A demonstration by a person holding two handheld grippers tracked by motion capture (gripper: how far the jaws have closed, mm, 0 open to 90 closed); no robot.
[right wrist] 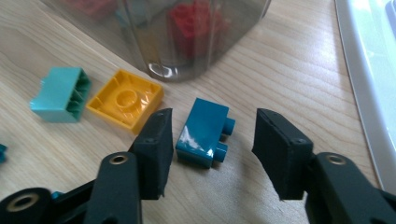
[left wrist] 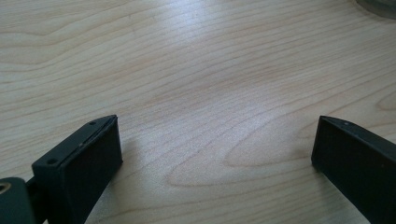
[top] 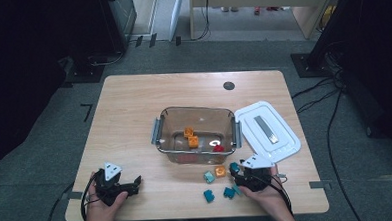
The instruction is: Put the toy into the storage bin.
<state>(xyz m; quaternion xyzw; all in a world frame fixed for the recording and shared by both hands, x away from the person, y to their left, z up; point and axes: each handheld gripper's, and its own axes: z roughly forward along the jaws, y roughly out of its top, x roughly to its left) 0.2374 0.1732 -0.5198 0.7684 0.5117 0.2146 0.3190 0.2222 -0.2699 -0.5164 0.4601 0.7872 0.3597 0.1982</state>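
Observation:
A dark teal brick (right wrist: 203, 133) lies on its side on the wooden table, between the two jaws of my right gripper (right wrist: 212, 122). The left jaw stands close beside it and a gap remains on the right, so the pads do not press it. In the high view that gripper (top: 239, 176) sits just in front of the clear container's right corner, over the brick (top: 234, 167). A yellow brick (right wrist: 125, 99) and a light teal brick (right wrist: 60, 94) lie to its left. My left gripper (left wrist: 215, 140) rests open over bare wood near the front left (top: 131, 186).
The clear plastic container (top: 157, 132) at mid-table holds two orange bricks (top: 191, 136) and a red one (top: 218, 148). Its white lid (top: 285, 136) lies to the right. Two more teal bricks (top: 208, 195) (top: 229, 192) lie near the front edge.

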